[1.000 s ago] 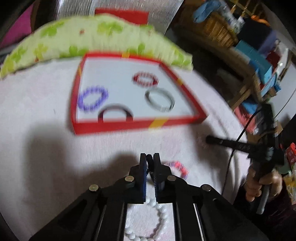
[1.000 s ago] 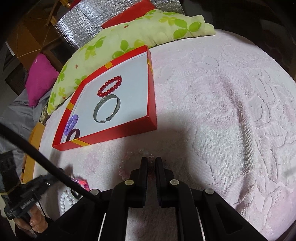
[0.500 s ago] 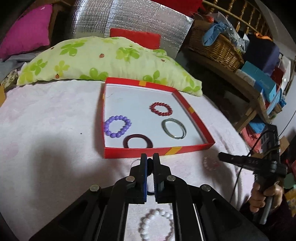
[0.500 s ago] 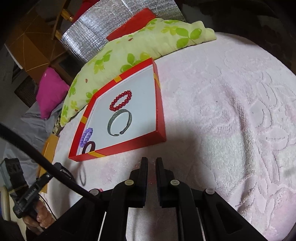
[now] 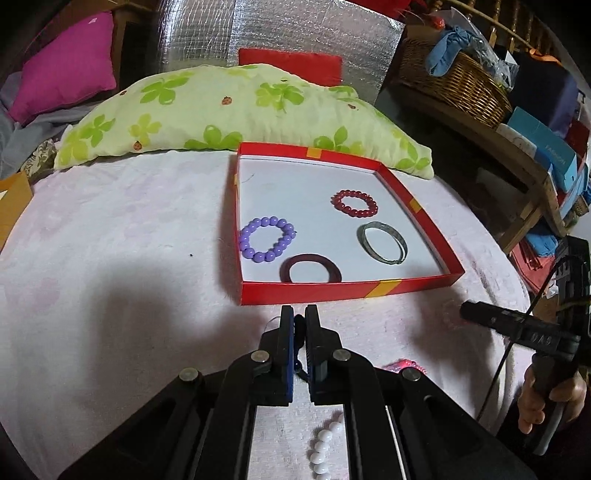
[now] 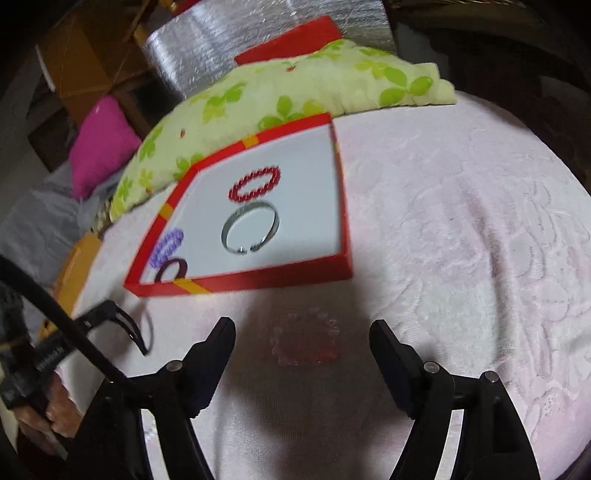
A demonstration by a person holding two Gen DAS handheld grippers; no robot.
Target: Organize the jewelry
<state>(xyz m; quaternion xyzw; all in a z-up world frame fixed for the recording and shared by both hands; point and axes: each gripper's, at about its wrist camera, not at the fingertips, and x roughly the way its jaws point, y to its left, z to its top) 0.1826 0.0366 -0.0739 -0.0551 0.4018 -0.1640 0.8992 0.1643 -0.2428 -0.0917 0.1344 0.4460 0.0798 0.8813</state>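
Pink embossed terry cloth point(image 6: 461, 258) covers the whole work surface, soft and nubbly under both of my grippers. Nearest me, my left gripper point(image 5: 300, 325) is pinched tight on a thin dark cord or band point(image 5: 300, 350); what exactly it is I cannot tell. A strand of glossy white beads point(image 5: 325, 446) lies on the cloth beneath it. A second ago my right gripper point(image 6: 302, 330) was fully closed; now its jaws are swinging open with nothing between them. A pale, translucent pink bead bracelet point(image 6: 306, 341) lies loose on the cloth just beyond its fingertips. I judge that I am setting up to take this bracelet next. Farther out sits the shallow red cardboard box point(image 5: 347, 290) with a white floor, and it already holds four rings: a purple bead bracelet point(image 5: 266, 244), a smooth dark maroon bangle point(image 5: 310, 266), an open silver metal bangle point(image 5: 383, 247) and a red bead bracelet point(image 5: 355, 201). Behind the box lies a puffy green leaf-print pillow point(image 5: 221, 107), with crinkled silver foil board point(image 5: 295, 33) at the back.
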